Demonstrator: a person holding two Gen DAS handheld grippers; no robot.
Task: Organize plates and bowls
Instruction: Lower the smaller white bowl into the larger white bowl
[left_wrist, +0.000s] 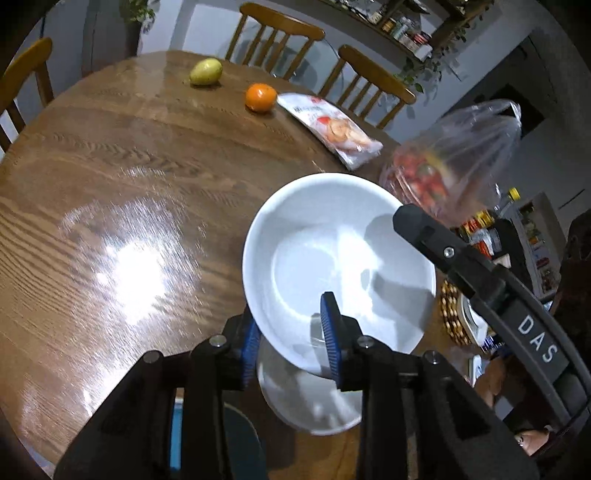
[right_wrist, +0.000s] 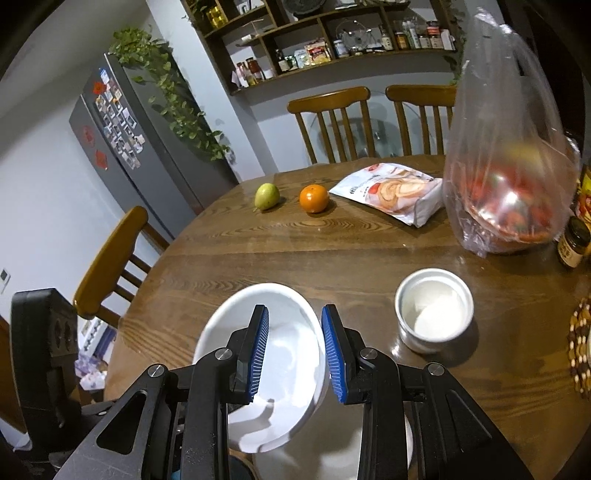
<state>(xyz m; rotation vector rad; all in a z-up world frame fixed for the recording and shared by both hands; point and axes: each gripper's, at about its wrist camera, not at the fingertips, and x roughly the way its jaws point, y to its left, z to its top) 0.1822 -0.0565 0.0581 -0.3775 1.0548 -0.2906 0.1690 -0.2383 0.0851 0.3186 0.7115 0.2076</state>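
You are mid-carry: both grippers share one white bowl (left_wrist: 340, 266), tilted above a second white dish (left_wrist: 314, 402) on the table (left_wrist: 110, 206). Your left gripper (left_wrist: 291, 343) pinches its near rim; your right gripper (right_wrist: 295, 350) clamps the rim on the far side. Next, I judge, level it and lower it squarely into the dish below, away from the small white cup (right_wrist: 434, 310)

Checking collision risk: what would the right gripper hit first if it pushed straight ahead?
The white bowl, whose rim already sits between its fingers; beyond it, probably the wooden table.
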